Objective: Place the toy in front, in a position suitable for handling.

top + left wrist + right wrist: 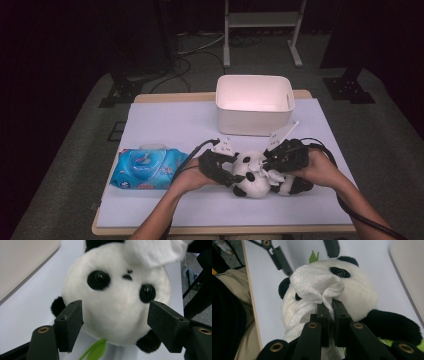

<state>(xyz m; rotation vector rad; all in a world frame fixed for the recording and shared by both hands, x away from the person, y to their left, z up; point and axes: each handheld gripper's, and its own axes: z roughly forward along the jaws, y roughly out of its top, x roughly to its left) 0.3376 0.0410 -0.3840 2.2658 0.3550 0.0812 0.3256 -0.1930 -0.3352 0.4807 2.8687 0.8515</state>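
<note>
fluffy plush panda point(117, 307), soft crumpled wipe point(314, 285)

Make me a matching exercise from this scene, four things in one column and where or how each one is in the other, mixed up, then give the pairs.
Things:
1. black-and-white plush panda toy
2. crumpled white wet wipe
3. blue plastic pack of wet wipes
4. white rectangular plastic bin

Places or states:
A. at the table's far side
B. pinched in the right gripper
C. lying at the table's left
D. between the left gripper's open fingers

Pairs: 1-D, 2-B, 3-C, 4-A
</note>
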